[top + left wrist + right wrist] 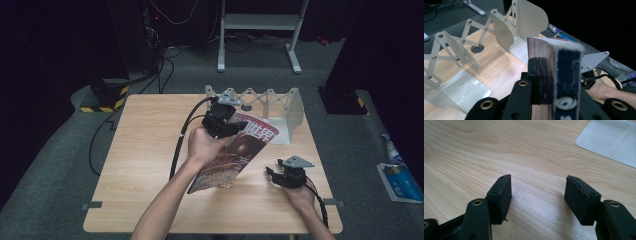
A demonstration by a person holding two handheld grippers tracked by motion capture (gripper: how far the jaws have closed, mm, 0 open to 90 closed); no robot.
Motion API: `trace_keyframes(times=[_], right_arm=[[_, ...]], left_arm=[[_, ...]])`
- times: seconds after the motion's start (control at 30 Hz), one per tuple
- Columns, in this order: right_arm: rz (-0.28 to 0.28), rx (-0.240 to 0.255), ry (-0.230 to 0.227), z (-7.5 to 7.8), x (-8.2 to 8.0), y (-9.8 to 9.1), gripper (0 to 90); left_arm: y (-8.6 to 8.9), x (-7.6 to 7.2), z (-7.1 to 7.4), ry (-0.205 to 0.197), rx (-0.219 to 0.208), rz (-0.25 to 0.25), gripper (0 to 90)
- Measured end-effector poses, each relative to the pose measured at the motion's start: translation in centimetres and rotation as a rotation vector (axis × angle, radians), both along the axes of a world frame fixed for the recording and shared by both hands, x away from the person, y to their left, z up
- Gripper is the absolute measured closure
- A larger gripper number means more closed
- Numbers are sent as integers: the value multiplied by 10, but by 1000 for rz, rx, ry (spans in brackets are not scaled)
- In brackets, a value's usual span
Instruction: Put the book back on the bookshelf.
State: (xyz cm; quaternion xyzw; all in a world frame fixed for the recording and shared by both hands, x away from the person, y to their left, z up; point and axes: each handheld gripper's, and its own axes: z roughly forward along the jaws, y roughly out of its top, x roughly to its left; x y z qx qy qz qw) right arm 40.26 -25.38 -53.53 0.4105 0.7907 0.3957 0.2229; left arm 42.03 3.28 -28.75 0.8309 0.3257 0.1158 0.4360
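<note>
A magazine (235,155) with a dark red cover hangs tilted above the middle of the wooden table (145,150). My left gripper (227,126) is shut on its upper edge. In the left gripper view the magazine's (560,75) spine stands upright between my jaws, close to the lens. Just beyond it stands a white expanding file rack (265,102) with several divider plates (501,32). My right gripper (272,175) rests low near the table's right front, open. In the right gripper view its jaws (537,195) stand apart over bare wood, with nothing between them.
The rack's flat base plate (611,140) lies on the table at the back right. A black cable (182,135) trails from the left gripper across the table. Beside the table on the carpet lie a blue-and-white pack (400,182) and a desk frame (260,30).
</note>
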Motion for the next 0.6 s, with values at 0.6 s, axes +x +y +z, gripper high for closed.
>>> trace_keyframes(times=[0.6], right_arm=[[0,0,-1,0,0,0,387]], left_arm=[[4,11,23,24,75,10,833]])
